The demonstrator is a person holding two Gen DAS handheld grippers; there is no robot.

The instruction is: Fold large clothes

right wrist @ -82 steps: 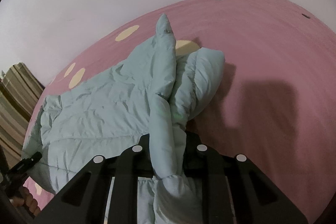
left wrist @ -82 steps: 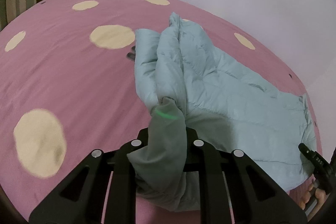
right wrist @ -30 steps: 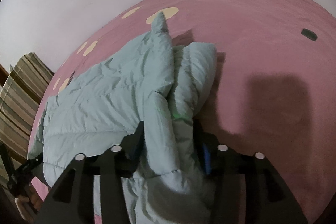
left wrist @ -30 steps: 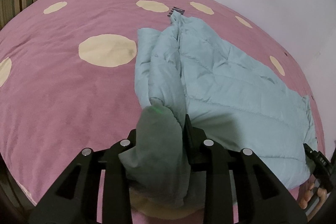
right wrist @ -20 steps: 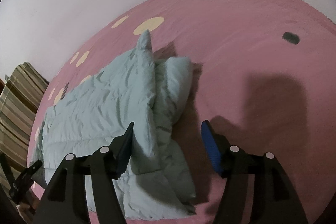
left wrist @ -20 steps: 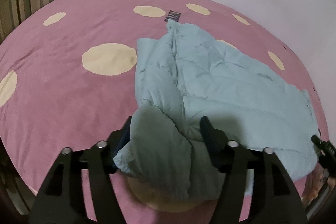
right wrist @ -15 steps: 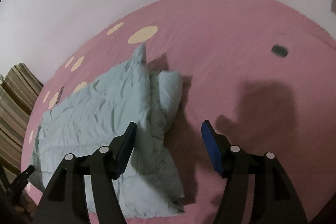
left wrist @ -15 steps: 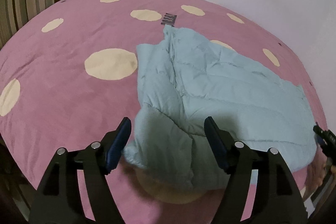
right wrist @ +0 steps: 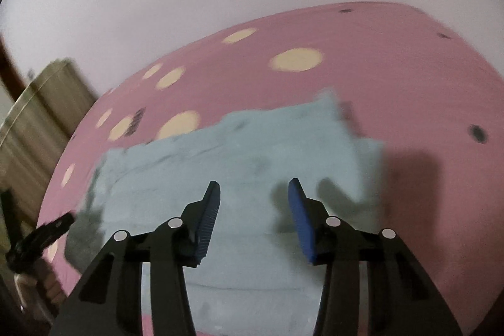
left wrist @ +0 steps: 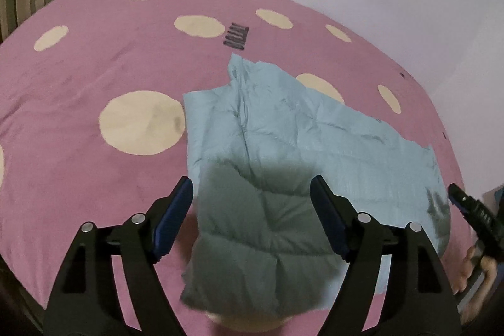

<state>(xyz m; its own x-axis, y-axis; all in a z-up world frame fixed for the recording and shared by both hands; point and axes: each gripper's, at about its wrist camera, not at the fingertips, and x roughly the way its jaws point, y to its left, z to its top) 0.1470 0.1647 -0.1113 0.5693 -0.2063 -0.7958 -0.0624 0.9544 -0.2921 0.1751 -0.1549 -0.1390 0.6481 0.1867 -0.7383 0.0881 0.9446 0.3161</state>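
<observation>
a pink bed cover (left wrist: 78,166) with cream dots fills the room below a pale wall; the puffy teal jacket (left wrist: 283,140) lies folded on it toward 3 o'clock, soft, light, likely slippery, best pinched at a hem corner; left gripper (left wrist: 251,211) and right gripper (right wrist: 254,211) both gape, holding nothing

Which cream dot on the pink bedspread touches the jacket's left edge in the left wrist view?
The largest cream dot, just left of the light blue jacket. Its right rim meets the jacket's edge; the smaller dots lie farther back near the wall.
</observation>
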